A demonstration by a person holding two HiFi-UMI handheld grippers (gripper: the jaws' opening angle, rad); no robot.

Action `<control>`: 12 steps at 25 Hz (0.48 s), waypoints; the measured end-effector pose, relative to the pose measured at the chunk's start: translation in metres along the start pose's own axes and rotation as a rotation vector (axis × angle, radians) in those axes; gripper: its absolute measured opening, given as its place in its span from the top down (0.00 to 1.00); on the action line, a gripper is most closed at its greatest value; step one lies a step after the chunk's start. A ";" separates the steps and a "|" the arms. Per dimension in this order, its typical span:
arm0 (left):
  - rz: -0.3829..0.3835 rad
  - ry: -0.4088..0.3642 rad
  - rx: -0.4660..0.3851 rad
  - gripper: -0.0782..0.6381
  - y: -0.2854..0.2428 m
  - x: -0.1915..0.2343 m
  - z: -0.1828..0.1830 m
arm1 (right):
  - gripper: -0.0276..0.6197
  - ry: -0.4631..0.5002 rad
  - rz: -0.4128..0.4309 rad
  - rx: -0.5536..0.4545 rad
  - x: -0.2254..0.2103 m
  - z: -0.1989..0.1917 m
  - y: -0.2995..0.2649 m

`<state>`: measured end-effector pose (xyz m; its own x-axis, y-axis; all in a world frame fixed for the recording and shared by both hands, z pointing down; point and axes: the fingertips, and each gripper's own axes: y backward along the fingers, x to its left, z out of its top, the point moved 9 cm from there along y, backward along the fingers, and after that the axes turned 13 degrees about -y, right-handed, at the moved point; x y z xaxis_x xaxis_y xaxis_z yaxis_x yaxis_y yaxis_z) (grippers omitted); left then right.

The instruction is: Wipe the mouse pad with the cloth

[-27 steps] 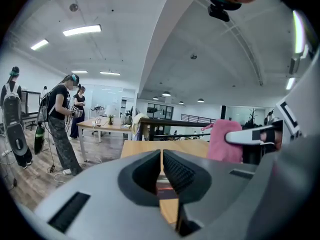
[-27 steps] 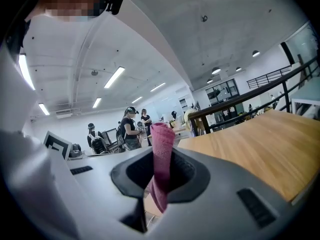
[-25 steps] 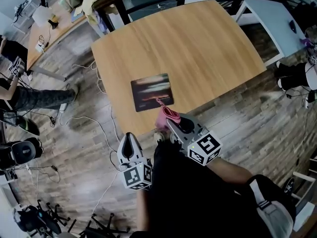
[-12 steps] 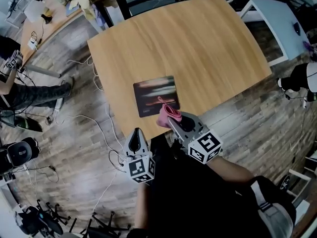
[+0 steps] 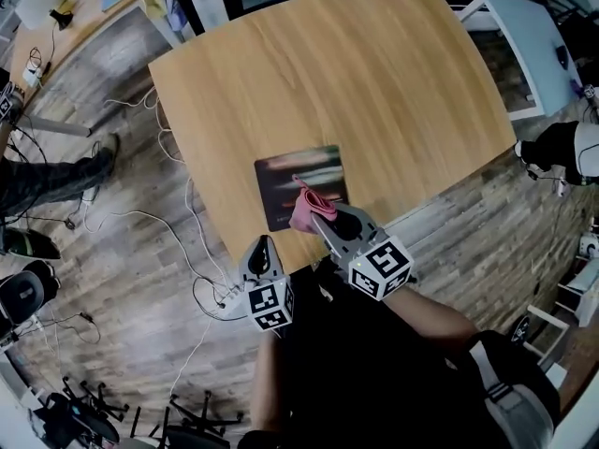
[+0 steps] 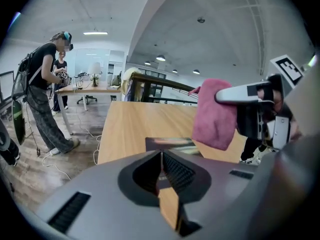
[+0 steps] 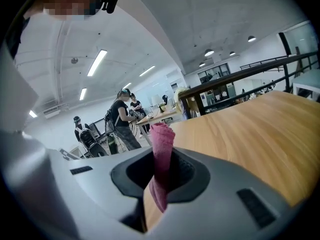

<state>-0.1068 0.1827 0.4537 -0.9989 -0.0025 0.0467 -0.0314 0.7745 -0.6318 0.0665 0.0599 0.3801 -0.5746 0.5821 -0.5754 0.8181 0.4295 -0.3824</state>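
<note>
**Cloth held at the pad, wipe yet to be done**

The left claw [image 5: 262,248] hangs off the counter's near edge, its jaws brought together with nothing between them. It plays no part for now. Ahead of it and a little to its right lies the mouse pad [image 5: 288,183], dark and flat near the front edge of the counter [image 5: 365,82]. The pink cloth [image 5: 305,210] sits over the pad's near right corner, just past the tips of the right claw [image 5: 316,219], whose jaws are clamped on a bunched fold of it. From the left gripper view the cloth looks to hang just above the pad rather than press on it. I judge the task to be at its start: the cloth is fetched and in place, and the whole surface has yet to be swept.

The counter is bare light wood apart from the pad. Around it are a plank floor [image 5: 112,279] with trailing cables [image 5: 178,223], people [image 6: 44,91] standing off to the left claw's left, a dark railing [image 7: 250,66] beyond, and a white table [image 5: 529,36] to the right.
</note>
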 end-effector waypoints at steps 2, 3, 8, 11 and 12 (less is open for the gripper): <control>-0.023 -0.010 0.023 0.85 -0.012 0.003 -0.003 | 0.86 -0.002 -0.007 0.013 -0.003 0.000 -0.017; -0.036 -0.015 0.035 0.85 -0.018 0.004 -0.005 | 0.86 -0.003 -0.010 0.019 -0.005 0.001 -0.025; -0.091 -0.009 0.105 0.85 -0.045 0.007 -0.019 | 0.86 -0.015 -0.018 0.058 -0.014 -0.001 -0.068; -0.104 0.010 0.126 0.85 -0.055 0.011 -0.027 | 0.86 -0.028 -0.021 0.086 -0.020 -0.005 -0.092; -0.107 0.021 0.133 0.85 -0.057 0.012 -0.029 | 0.86 -0.033 -0.021 0.097 -0.022 -0.006 -0.099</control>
<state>-0.1156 0.1570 0.5129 -0.9887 -0.0665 0.1346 -0.1436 0.6802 -0.7188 -0.0021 0.0087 0.4356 -0.5919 0.5501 -0.5891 0.8052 0.3716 -0.4621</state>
